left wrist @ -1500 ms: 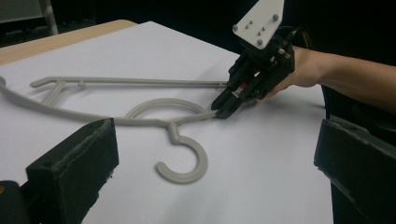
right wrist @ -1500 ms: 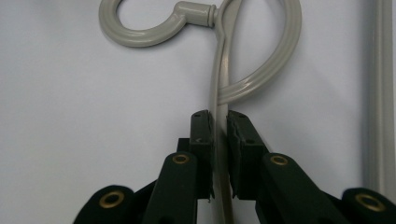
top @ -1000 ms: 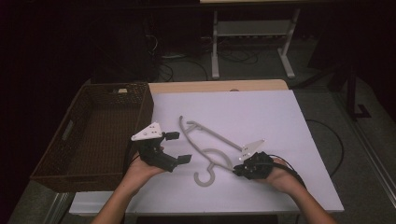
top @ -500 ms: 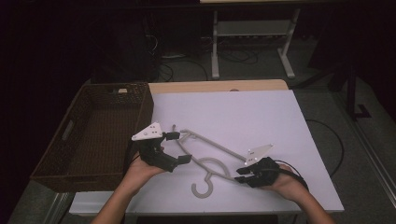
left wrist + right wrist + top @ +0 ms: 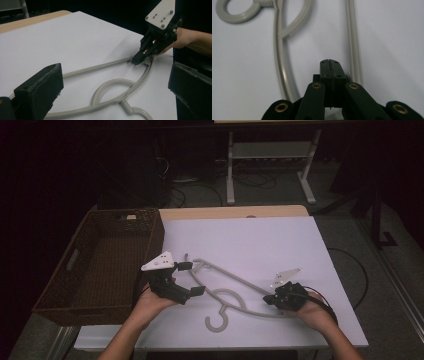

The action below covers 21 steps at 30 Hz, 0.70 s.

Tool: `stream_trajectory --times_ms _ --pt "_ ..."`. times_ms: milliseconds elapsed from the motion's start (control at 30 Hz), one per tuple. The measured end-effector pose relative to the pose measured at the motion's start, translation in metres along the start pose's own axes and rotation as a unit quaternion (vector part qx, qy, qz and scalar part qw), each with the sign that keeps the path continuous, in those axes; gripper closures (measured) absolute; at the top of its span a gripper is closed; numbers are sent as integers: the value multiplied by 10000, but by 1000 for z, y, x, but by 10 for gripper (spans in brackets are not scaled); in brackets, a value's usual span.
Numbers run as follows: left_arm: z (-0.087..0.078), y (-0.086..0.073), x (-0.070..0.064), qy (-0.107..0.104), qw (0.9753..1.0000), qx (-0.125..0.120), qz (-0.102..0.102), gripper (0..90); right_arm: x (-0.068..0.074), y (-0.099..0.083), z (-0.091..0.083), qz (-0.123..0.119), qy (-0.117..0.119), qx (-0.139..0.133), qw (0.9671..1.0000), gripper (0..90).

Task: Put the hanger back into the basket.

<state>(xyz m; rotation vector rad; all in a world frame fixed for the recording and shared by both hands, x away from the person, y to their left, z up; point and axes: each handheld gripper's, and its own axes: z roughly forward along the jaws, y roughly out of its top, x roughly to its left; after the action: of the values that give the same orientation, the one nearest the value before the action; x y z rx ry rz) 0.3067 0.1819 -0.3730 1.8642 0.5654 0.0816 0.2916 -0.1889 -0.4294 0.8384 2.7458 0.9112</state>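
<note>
- Since the earlier frames the grey hanger (image 5: 227,292) has turned on the white tabletop (image 5: 260,240): its hook now lies nearer the person's edge, and its long bar runs from beside the left gripper across to the right gripper.
- The right gripper (image 5: 271,298) has moved toward the right and nearer the front edge, taking that end of the hanger along.
- The left gripper (image 5: 192,279) has barely shifted; it sits just right of the wicker basket (image 5: 80,270).
- In the left gripper view its two black jaws stand wide apart, with the near end of the hanger (image 5: 117,85) lying on the table between them, untouched as far as can be seen.
- The right gripper (image 5: 137,60) shows farther off in that view, its tip down at the hanger's far corner where the bar and curved arm meet.
- In the right gripper view the jaws are pressed together, pads meeting with only a thin seam; the hanger's two arms (image 5: 279,50) run out to either side of them.
- Whether that clenched tip actually pinches the plastic is hidden under the jaws.
- The hanger lies flat on the table, hook (image 5: 216,321) pointing toward the person.
</note>
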Motion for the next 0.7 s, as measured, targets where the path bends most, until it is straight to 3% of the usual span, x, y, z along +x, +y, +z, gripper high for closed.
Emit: stream_trajectory --times_ms 100,333,700 --pt "0 0 0 -6 10000 11 11 0 -2 -2 1 8 -143 150 9998 894" --pt "1 0 0 -24 10000 16 -6 0 -15 -4 2 225 -371 211 9988 895" --pt "5 -1 0 -66 10000 45 -14 0 -64 7 6 720 -958 333 9922 895"
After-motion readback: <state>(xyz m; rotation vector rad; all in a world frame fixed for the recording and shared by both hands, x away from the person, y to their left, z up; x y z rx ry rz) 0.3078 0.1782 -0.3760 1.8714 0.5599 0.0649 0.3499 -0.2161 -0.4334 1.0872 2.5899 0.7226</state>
